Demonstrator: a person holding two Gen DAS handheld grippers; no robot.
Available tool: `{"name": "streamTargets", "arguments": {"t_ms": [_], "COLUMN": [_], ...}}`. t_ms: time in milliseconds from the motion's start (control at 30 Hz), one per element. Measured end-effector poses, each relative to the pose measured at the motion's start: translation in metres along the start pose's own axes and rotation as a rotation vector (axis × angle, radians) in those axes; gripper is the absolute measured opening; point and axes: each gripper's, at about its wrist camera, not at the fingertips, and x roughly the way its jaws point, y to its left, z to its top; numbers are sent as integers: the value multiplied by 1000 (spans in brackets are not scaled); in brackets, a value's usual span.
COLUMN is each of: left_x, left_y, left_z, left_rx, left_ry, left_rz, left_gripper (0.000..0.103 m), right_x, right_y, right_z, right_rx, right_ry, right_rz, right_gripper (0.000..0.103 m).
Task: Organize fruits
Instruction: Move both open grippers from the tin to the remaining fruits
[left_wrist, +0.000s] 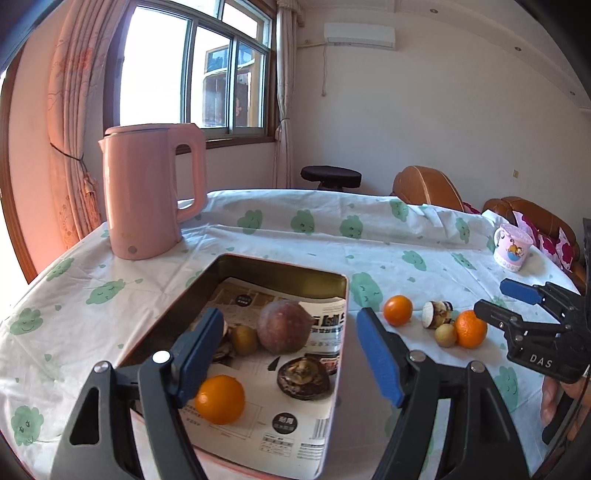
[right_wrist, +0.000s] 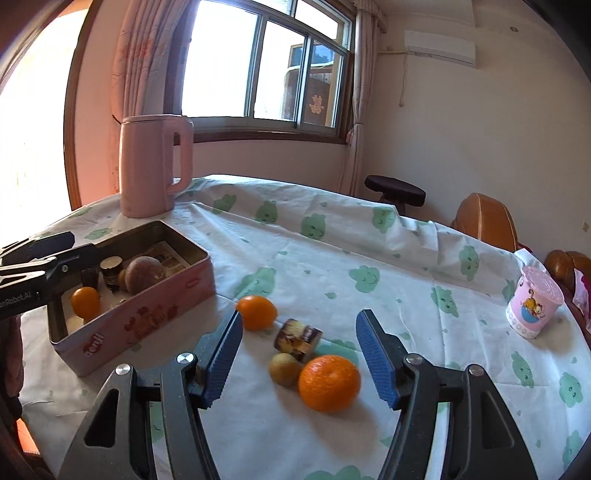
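— Sunlit room, and the counter (right_wrist: 332, 236) has a cloth with green clouds. Where is the fruit?

— Some lies in the pink tin (right_wrist: 147, 325), under the left gripper (left_wrist: 284, 354), whose jaws stand wide and empty. The large orange (right_wrist: 329, 383) lies ahead of the right gripper (right_wrist: 299, 358), between its jaws, which are half open and hold nothing.

— How will it handle?

— I think firm, smooth, and it rolls easily. Take it across the middle, gently.

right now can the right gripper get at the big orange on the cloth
Probably yes. The right gripper is open and empty, with the big orange lying just ahead between its fingers. Only a small brownish fruit touches the orange on one side; nothing covers it.
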Motion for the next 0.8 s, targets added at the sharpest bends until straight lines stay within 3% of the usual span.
{"name": "streamTargets", "arguments": {"t_ms": [233,500,567,600,800], "left_x": [10,26,29,31,42], "left_y": [-48,-68,-72,-74,-96], "left_z": [1,2,1,1,-4], "left_rx": [103,142,148,149,169], "left_ry": [20,63,73,79,123], "left_rz": [-39,-65,-71,-76,-129], "left_gripper": [77,77,77,77,77], "right_x": [17,38,41,41,28], "right_y": [-19,-20,-22,-23,-34], "right_z": [-13,-15,-15,-16,-18], "right_rx": [28,43,55,60,108], "right_ry": [93,187,202,204,158], "right_rz": [40,101,113,127,120], "right_gripper": [65,65,59,50,48]}}
